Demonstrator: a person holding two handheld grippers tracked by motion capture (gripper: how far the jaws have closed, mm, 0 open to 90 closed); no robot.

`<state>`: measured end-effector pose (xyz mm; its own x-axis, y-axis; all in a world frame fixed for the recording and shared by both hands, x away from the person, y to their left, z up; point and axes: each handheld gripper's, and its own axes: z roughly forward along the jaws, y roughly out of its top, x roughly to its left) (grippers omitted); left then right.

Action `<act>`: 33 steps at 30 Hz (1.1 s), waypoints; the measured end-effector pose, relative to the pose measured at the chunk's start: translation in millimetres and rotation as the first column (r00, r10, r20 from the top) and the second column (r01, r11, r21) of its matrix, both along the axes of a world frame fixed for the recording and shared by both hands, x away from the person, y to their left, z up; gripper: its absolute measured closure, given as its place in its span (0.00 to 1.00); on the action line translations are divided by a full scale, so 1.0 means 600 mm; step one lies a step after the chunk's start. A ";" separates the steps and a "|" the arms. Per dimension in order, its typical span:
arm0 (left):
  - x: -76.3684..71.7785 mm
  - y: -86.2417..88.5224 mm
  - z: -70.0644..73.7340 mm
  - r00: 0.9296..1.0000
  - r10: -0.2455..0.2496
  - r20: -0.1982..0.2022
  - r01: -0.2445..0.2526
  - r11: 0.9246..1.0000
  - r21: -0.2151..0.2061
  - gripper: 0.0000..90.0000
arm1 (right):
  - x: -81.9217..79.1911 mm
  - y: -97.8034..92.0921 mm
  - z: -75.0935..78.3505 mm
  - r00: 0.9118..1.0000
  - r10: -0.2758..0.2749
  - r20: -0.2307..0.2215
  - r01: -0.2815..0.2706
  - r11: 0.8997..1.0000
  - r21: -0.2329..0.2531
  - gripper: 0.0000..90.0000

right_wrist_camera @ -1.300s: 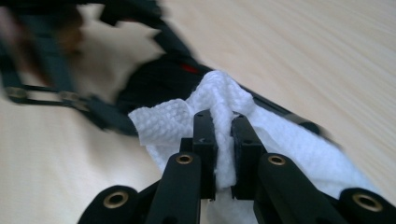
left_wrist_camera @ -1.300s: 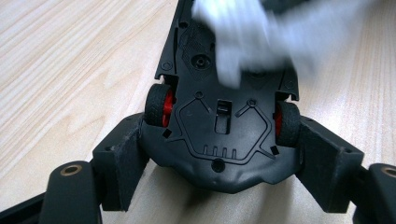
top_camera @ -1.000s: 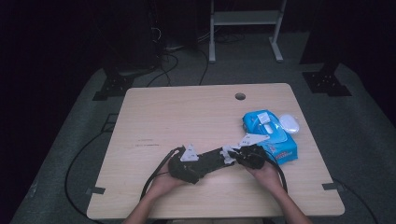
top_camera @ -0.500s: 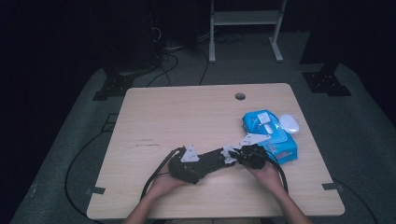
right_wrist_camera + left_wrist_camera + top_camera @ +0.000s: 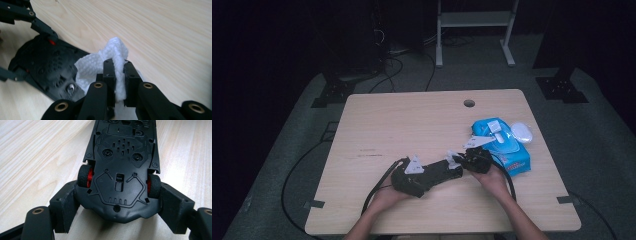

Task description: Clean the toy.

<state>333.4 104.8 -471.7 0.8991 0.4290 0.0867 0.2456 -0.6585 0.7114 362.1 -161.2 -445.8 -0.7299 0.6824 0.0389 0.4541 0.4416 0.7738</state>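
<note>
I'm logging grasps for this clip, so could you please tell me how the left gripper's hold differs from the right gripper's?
The left gripper has its jaws spread wide around the upturned black toy car, pressing at its red-hubbed wheels; the right gripper has its jaws nearly together, pinching a crumpled white wipe. The car is rigid, the wipe soft. Both grippers are shut on something above the wooden table.

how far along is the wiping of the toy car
Done: the blue wipes pack lies open on the table, and the right gripper has a white wipe pinched in its jaws. In hand: the left gripper clamps the upturned toy car while the wipe meets its underside. Left: how much is clean cannot be told.
</note>
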 end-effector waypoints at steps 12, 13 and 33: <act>0.001 -0.004 0.000 1.000 0.008 0.007 -0.008 1.000 0.010 0.27 | -0.056 -0.034 -0.008 0.998 0.059 -0.037 -0.060 0.998 -0.028 0.91; 0.001 -0.004 0.000 1.000 0.008 0.008 -0.009 1.000 0.009 0.27 | -0.055 -0.030 -0.007 0.998 0.059 -0.035 -0.059 0.998 -0.022 0.91; -0.001 -0.012 -0.001 1.000 -0.001 0.019 0.000 1.000 0.013 0.27 | -0.027 0.110 0.001 0.989 0.140 0.038 -0.139 0.990 -0.030 0.91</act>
<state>332.8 97.7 -472.1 0.8975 0.4273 0.1092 0.2318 -0.6677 0.7074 345.9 -95.1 -445.5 -0.8187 0.5742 -0.0092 0.3555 0.5193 0.7772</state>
